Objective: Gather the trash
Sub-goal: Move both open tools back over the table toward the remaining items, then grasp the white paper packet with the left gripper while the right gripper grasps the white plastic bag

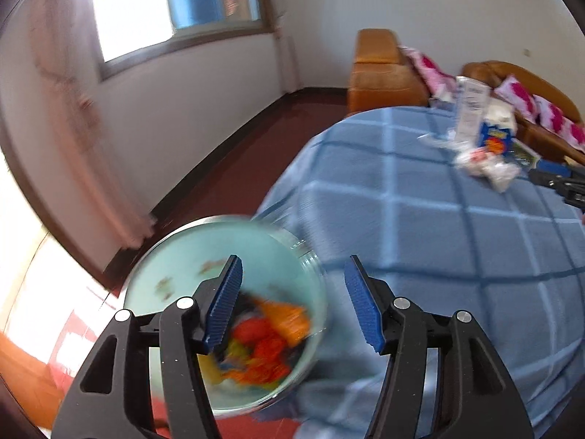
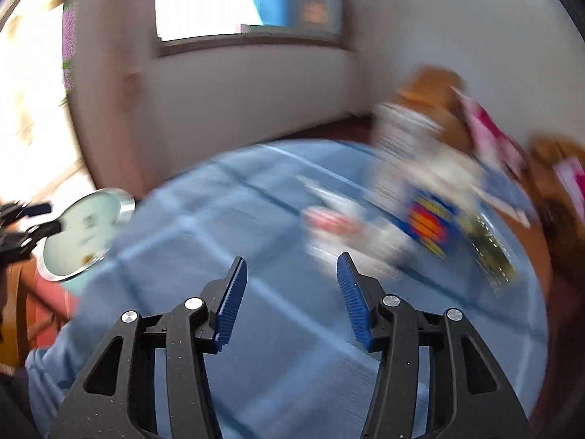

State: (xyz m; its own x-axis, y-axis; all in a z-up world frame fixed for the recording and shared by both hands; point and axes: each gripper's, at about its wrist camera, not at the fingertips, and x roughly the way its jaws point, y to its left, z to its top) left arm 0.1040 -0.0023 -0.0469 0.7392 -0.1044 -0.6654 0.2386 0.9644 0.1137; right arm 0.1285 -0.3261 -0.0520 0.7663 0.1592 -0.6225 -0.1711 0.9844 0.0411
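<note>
A pale green bin (image 1: 175, 256) with a metal rim stands on the floor beside the table, with orange, red and yellow wrappers (image 1: 263, 344) inside. My left gripper (image 1: 292, 303) hangs open over the bin's right side and the table's edge, with nothing between its jaws. A pile of trash (image 1: 486, 139) lies at the table's far right: a white carton, a blue and yellow packet, crumpled white wrappers. In the right wrist view, my right gripper (image 2: 291, 300) is open and empty above the blue checked tablecloth (image 2: 256, 329), short of the blurred trash pile (image 2: 409, 212). The bin (image 2: 87, 234) shows at the left there.
An orange sofa (image 1: 384, 69) with pink patterned cushions stands behind the table. Dark red floor runs along the white wall under a window (image 1: 175, 11). The right gripper's tip (image 1: 559, 183) shows at the right edge of the left wrist view; the left gripper (image 2: 22, 226) shows at the other view's left edge.
</note>
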